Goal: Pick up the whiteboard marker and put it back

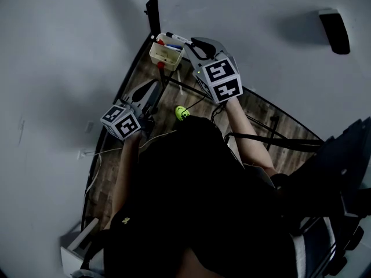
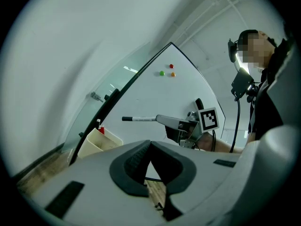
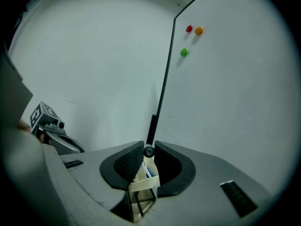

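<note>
The whiteboard marker (image 2: 138,119) is held level in the right gripper (image 2: 161,119), whose fingers are clamped on its rear end; its black end sticks out above the tray (image 2: 96,142), clear of it and close before the board. The left gripper view shows the marker's whole length from the side; the right gripper view shows only its round butt between the pads. One whiteboard (image 3: 235,102), black-edged, fills much of both gripper views. There are two grippers; the left gripper (image 1: 155,86) has its fingers closed on each other with nothing between, apart from the tray. One cream tray hangs at the board's lower edge; a red cap and something blue show inside. Three magnets (image 3: 189,28), red, orange and green, appear in the gripper views only. The head view alone shows one small yellow-green thing (image 1: 182,113) on the wooden floor.
</note>
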`<action>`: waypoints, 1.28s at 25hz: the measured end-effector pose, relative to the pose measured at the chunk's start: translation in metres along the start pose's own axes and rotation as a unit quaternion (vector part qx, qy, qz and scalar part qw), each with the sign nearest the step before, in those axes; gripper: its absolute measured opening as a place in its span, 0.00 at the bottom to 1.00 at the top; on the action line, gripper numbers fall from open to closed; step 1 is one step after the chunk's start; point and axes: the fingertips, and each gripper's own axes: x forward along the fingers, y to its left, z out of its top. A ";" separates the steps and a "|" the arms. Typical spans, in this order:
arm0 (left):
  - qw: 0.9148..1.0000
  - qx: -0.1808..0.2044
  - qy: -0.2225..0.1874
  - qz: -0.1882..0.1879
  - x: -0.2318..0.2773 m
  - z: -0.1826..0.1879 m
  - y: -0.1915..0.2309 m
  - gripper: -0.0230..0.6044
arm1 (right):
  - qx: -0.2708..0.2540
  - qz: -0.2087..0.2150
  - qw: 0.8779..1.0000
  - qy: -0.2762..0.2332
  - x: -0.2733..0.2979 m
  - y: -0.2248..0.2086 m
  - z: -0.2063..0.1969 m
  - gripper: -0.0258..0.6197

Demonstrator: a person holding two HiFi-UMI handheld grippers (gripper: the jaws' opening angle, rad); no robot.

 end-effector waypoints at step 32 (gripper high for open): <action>0.999 -0.031 -0.010 0.032 -0.034 -0.016 -0.006 0.06 | 0.007 0.019 1.000 -0.002 -0.009 0.017 -0.009 0.16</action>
